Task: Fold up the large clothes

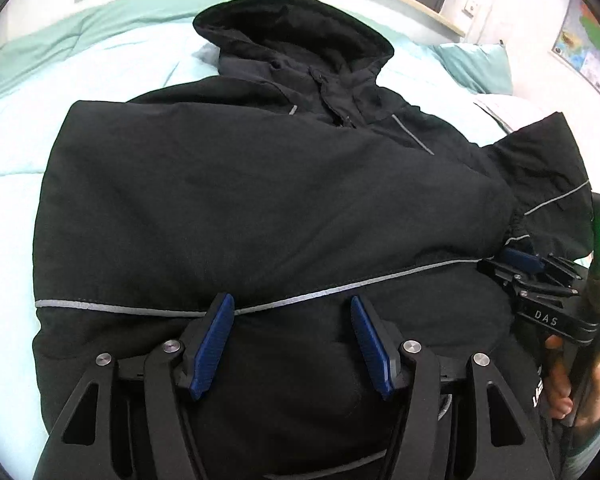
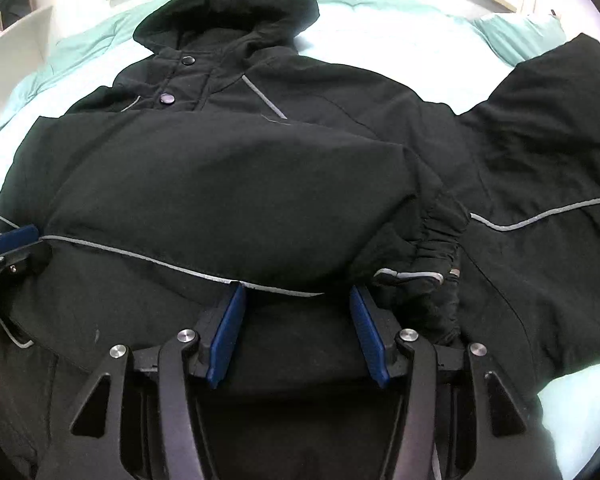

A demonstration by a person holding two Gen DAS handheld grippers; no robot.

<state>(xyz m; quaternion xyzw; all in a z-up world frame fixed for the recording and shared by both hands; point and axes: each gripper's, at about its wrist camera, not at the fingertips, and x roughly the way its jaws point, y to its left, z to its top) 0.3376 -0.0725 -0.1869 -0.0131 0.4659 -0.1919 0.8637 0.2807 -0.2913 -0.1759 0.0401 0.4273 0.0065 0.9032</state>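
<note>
One sleeve (image 2: 228, 184) is already folded across the jacket (image 1: 260, 184) on my bed (image 1: 16, 136), other sleeve (image 2: 548, 128) still out. Both grippers, left (image 1: 292, 344) and right (image 2: 298, 332), hang wide and empty over the hem, I think, fisheye's murky

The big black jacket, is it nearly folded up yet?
Not yet. Done: one sleeve of the jacket is folded across the chest, its cuff lying on the front. In hand: nothing; the left gripper and right gripper are both open over the lower front. Left: the other sleeve is spread out on the bed, the hood is flat and the body unfolded.
</note>
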